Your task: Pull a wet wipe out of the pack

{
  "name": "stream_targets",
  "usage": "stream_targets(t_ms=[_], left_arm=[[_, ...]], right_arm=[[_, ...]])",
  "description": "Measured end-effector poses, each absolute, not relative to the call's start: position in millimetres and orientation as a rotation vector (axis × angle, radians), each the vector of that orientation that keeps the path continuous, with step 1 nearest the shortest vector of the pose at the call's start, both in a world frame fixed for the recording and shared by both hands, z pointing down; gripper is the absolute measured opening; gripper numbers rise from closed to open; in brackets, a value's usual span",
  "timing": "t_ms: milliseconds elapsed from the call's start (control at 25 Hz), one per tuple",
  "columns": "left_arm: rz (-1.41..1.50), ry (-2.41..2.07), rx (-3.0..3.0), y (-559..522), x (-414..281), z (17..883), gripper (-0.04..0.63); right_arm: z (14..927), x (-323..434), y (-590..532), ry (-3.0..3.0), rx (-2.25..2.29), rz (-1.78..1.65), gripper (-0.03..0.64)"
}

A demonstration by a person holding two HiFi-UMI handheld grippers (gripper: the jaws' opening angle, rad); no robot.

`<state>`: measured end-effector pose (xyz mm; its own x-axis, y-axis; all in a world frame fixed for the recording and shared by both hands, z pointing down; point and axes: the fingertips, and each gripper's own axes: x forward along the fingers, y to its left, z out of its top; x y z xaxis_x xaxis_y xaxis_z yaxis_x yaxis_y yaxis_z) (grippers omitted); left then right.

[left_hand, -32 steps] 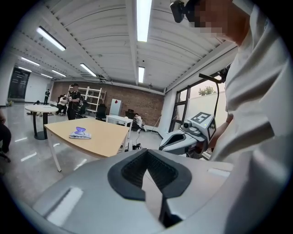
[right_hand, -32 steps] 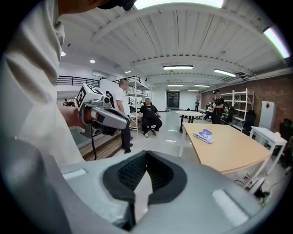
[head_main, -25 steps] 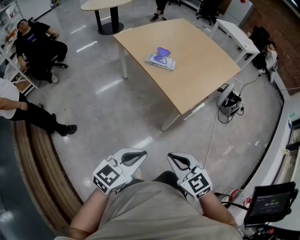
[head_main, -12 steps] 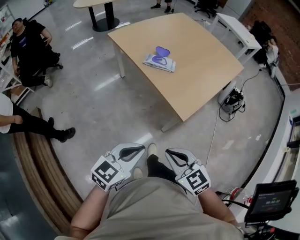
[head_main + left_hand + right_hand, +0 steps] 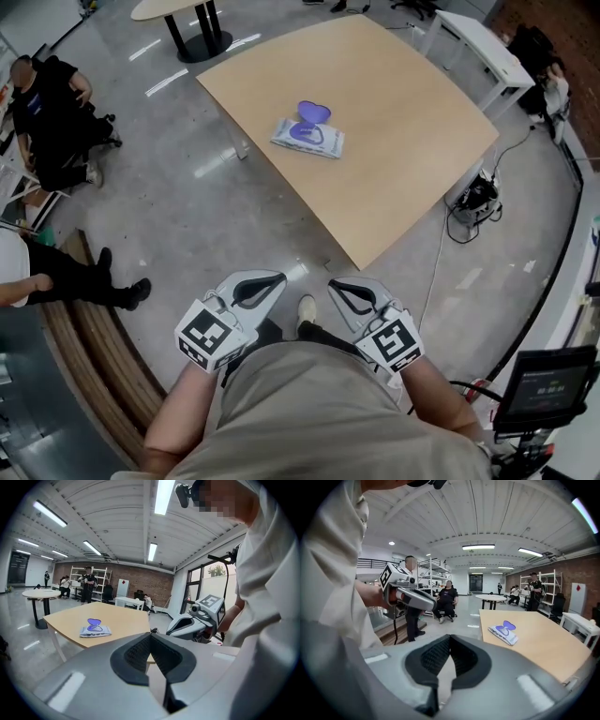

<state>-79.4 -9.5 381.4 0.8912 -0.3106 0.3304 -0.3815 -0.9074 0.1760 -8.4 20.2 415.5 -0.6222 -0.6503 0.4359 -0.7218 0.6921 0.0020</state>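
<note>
**Pack far ahead, both tools shut and empty**

The wet wipe pack (image 5: 307, 138) lies on the worktop (image 5: 403, 112), straight ahead of you and well apart from both tools, with open floor between. Its long axis runs across your view, left to right, dipping a little at the right end. The purple lid (image 5: 309, 114) is flipped open on the far side.

You hold the left tool (image 5: 272, 281) and the right tool (image 5: 339, 286) low against your body, tips angled in toward each other. Neither is clearly nearer (the pack sits about midway between them).

Left tool: jaws closed tip to tip, nothing between them. Right tool: same, pinched together and empty.

My read: the pull hasn't begun. You need to get to the worktop first. Then likely one tool steadies the pack while the other pinches the wipe at the lid opening. The wipe itself is too small to make out from here.
</note>
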Motion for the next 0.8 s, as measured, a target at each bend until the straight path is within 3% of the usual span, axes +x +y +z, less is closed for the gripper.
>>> stream_targets(t_ms=[320,800], left_arm=[[0.436,-0.537,2.831,-54,-83,380,0.005],[0.486,-0.296,2.88,-223,-90,402,0.005]], right_arm=[[421,-11,-20,-2.483,1.105,0.292,0.002],[433,-34,-186,-2.384,1.244,0.322,0.002]])
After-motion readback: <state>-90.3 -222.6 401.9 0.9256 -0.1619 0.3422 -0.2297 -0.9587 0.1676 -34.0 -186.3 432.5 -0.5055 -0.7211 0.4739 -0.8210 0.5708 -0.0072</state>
